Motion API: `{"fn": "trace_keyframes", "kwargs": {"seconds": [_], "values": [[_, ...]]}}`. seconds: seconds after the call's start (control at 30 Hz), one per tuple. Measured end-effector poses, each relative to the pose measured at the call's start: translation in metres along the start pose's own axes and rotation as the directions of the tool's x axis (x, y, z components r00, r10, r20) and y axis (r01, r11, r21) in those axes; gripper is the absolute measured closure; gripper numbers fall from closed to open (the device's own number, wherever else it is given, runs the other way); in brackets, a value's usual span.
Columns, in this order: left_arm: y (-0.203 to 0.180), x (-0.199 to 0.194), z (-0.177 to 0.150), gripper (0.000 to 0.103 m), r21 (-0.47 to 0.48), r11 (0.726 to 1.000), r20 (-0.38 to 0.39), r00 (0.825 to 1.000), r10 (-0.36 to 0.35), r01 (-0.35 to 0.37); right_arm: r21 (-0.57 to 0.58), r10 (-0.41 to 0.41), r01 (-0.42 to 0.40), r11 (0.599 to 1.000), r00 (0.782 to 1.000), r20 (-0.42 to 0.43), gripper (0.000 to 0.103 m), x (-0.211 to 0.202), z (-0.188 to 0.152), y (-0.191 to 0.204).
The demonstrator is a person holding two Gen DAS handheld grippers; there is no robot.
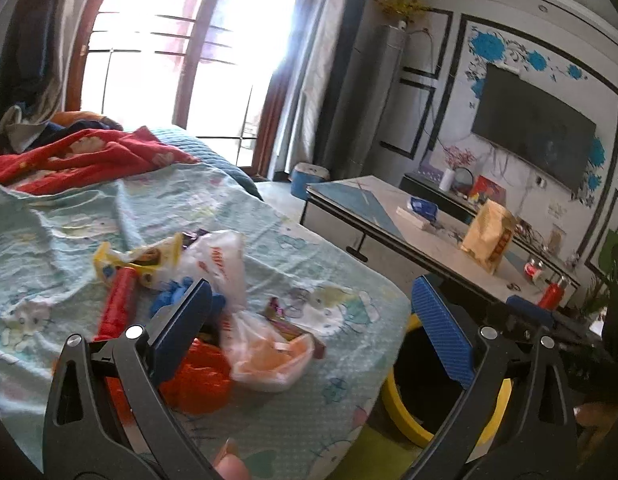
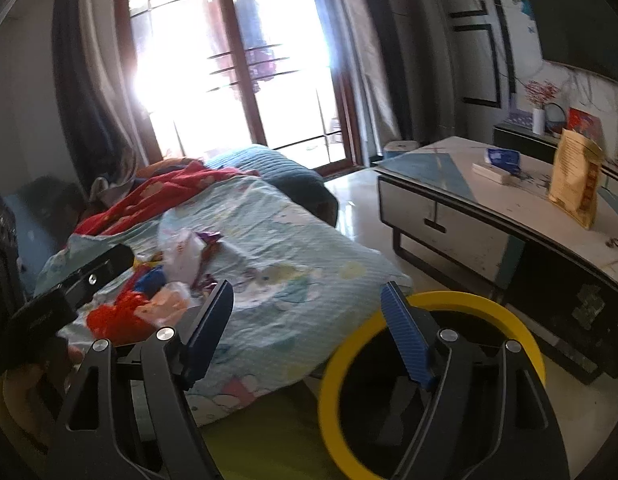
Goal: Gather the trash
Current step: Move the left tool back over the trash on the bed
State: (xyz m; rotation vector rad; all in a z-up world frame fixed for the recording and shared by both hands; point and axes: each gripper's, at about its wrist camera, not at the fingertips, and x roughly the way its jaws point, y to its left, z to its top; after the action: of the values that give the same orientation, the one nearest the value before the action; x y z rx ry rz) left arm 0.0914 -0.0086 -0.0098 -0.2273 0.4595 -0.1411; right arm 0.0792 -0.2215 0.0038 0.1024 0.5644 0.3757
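Observation:
Trash lies in a heap on the light-blue cartoon sheet [image 1: 317, 280]: a white plastic bag [image 1: 221, 264], a clear bag with orange inside [image 1: 269, 352], a red crumpled bag [image 1: 201, 376], a red tube [image 1: 117, 304], a yellow wrapper [image 1: 137, 256] and blue scraps [image 1: 169, 296]. My left gripper [image 1: 313, 316] is open, its left finger right over the heap. My right gripper [image 2: 309, 312] is open and empty, above the sheet's corner and the yellow-rimmed black bin [image 2: 433, 384]. The heap also shows in the right wrist view [image 2: 149, 300], with the left gripper body [image 2: 69, 288] beside it.
A low coffee table [image 2: 489, 216] stands to the right with a tan paper bag [image 2: 575, 184], a blue packet [image 2: 503, 158] and a white box. A red blanket [image 1: 89, 156] lies at the sofa's far end. A TV [image 1: 537, 128] hangs on the wall. A blue bucket [image 1: 309, 180] stands by the window.

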Motion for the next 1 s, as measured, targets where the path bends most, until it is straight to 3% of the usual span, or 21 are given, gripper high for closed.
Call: {"fn": "trace_keyframes", "kwargs": {"seconds": [0.53,1.0], "values": [[0.064,-0.025,0.023,0.011,-0.080,0.991,0.044,0.993,0.108,-0.104,-0.090,0.109,-0.114,0.989,0.993,-0.053,0.026,0.031,0.002,0.060],[0.132,-0.042,-0.001,0.011,-0.118,0.977,-0.058,0.983,0.174,-0.180,-0.201,0.162,-0.198,0.959,0.970,-0.181,0.026,0.076,-0.015,0.110]]}}
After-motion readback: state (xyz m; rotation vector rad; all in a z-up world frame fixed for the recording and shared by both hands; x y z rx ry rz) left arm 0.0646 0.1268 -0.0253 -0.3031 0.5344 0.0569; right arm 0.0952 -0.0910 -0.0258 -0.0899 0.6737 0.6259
